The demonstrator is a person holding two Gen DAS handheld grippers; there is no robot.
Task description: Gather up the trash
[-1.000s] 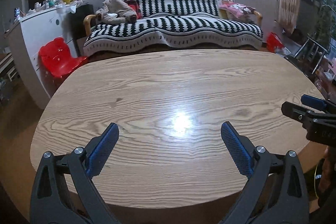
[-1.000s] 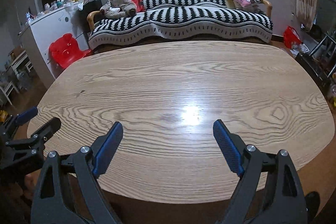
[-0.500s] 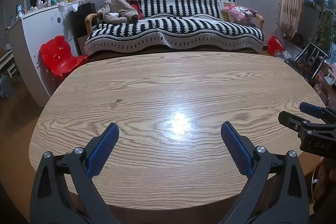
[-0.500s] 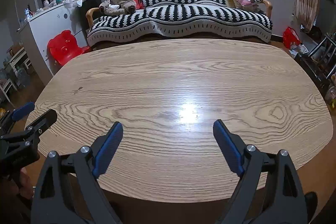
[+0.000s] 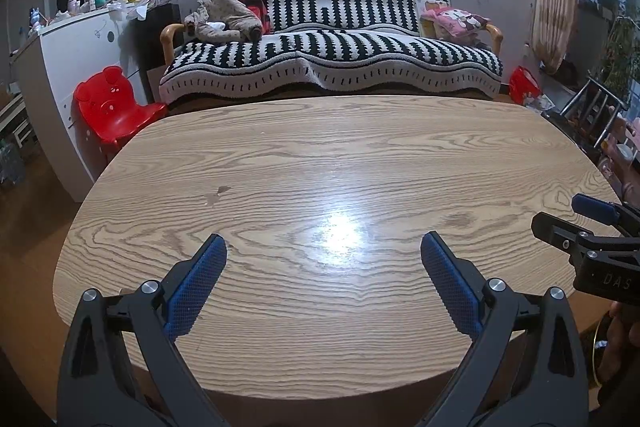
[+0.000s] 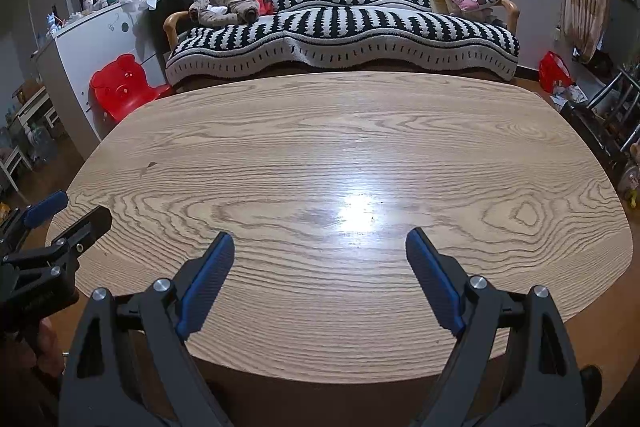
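A bare oval wooden table (image 5: 320,163) fills both views (image 6: 320,147); no trash shows on it. My left gripper (image 5: 323,247) is open and empty above the table's near edge. My right gripper (image 6: 320,245) is open and empty above the near edge too. The right gripper also shows at the right edge of the left wrist view (image 5: 576,215). The left gripper shows at the left edge of the right wrist view (image 6: 68,211).
A black-and-white striped sofa (image 5: 332,59) stands behind the table, with clothes (image 5: 224,19) and a pink cushion (image 5: 456,21) on it. A red child's chair (image 5: 112,107) and a white cabinet (image 5: 72,47) stand at the left. A red bag (image 5: 524,85) and metal rack (image 5: 600,107) at the right.
Both grippers have drawn back and risen slightly, so more of the table's near edge shows. Both stay open and empty.
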